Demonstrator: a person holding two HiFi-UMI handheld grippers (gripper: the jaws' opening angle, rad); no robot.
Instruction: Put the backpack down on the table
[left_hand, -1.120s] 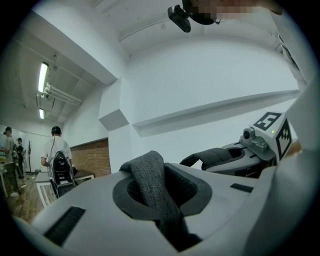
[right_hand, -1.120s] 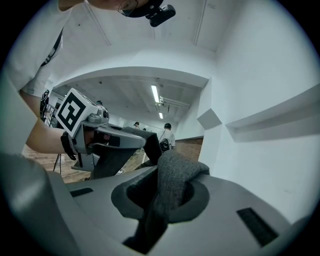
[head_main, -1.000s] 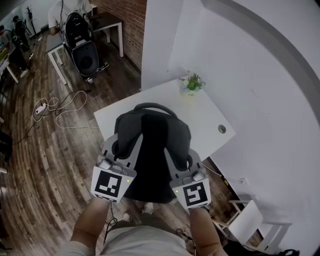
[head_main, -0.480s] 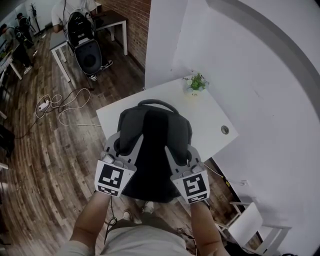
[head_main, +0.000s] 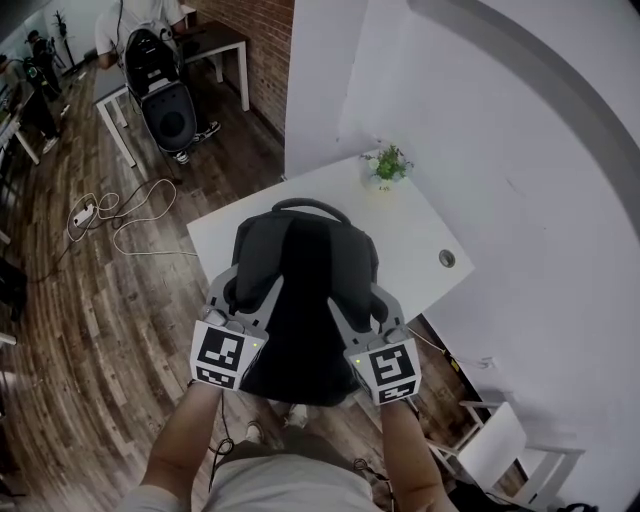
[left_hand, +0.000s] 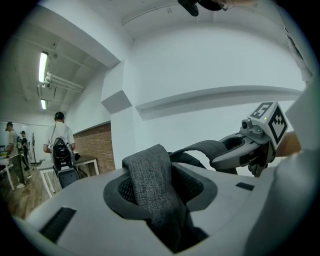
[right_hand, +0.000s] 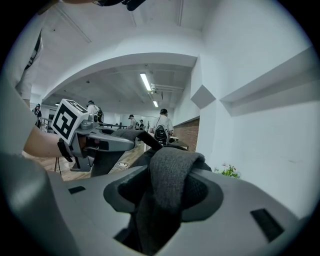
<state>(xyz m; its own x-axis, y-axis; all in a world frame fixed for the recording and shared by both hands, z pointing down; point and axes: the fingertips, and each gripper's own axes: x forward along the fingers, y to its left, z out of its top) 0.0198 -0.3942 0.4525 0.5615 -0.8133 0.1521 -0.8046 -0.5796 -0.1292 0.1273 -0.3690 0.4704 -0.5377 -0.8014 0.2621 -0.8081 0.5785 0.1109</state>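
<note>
The dark grey backpack (head_main: 305, 290) lies over the white table (head_main: 420, 235) with its straps facing up. Its top handle (head_main: 310, 207) points at the little plant (head_main: 385, 165) by the wall. The near end of the bag sticks out past the table toward the person, so the table's near edge is hidden under it — and from above you cannot tell if the whole bag is resting on the table. The left gripper (head_main: 248, 285) has the left strap (left_hand: 150, 182) in its gap, and the right gripper (head_main: 355, 305) has the right strap (right_hand: 167, 175). Both pairs of jaws have just been opening. They stand apart now, and each strap lies loose between them with a dark space beside it, not squeezed. The cubes (head_main: 222, 358) with square marks cover the hands, so only the bare arms (head_main: 185, 440) show below them. The bottom of the bag is hidden there too. The people far back in the room are too small to make out.
</note>
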